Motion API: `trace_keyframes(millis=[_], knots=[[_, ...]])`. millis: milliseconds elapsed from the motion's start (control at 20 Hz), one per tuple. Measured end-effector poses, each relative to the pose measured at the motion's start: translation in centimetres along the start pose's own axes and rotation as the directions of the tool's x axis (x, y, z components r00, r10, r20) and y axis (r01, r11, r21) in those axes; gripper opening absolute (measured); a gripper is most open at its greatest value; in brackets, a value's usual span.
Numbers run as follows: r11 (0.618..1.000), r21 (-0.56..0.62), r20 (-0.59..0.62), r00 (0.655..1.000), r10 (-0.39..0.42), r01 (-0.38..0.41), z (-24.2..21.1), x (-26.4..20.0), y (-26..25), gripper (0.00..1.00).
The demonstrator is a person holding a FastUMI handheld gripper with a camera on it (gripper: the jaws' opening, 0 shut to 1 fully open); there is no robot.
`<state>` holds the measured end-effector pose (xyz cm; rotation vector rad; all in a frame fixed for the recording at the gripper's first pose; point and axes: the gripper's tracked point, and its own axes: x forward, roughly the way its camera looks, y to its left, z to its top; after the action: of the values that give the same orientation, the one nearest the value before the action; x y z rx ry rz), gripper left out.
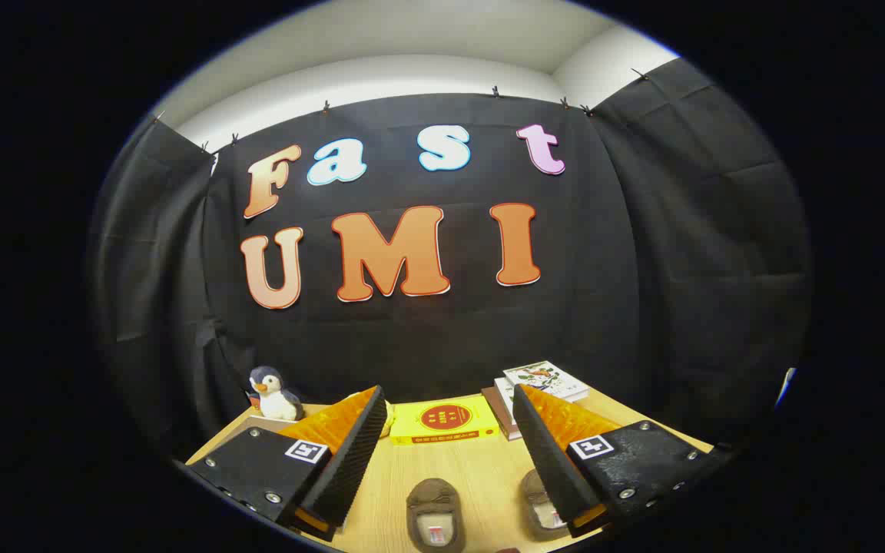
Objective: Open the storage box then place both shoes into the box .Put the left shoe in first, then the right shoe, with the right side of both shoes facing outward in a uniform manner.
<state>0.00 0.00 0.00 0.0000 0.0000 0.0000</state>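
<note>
Fingers [366, 453] are being held wide apart above a light wooden table [481, 468], and nothing is being gripped between them. The gripper [450, 430] is being carried well above the tabletop. Two brown shoes are being seen lying on the table: one shoe [435, 513] is lying in the gap between the fingers, and the other shoe [538, 507] is lying just beside it, partly covered by the right finger. A yellow book [444, 421] is being seen flat on the table beyond the fingers. A small stack of books [542, 384] is resting past the right finger, near the booth's wall. A toy penguin [273, 393] is standing upright beyond the left finger, at the far side of the table.
</note>
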Motion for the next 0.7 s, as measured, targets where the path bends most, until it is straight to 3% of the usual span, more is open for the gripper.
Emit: trace_keyframes(millis=[700], knots=[[0.997, -0.029, -0.071, 0.995, 0.067, -0.069, -1.9, -0.3, 3.3, 0.99]])
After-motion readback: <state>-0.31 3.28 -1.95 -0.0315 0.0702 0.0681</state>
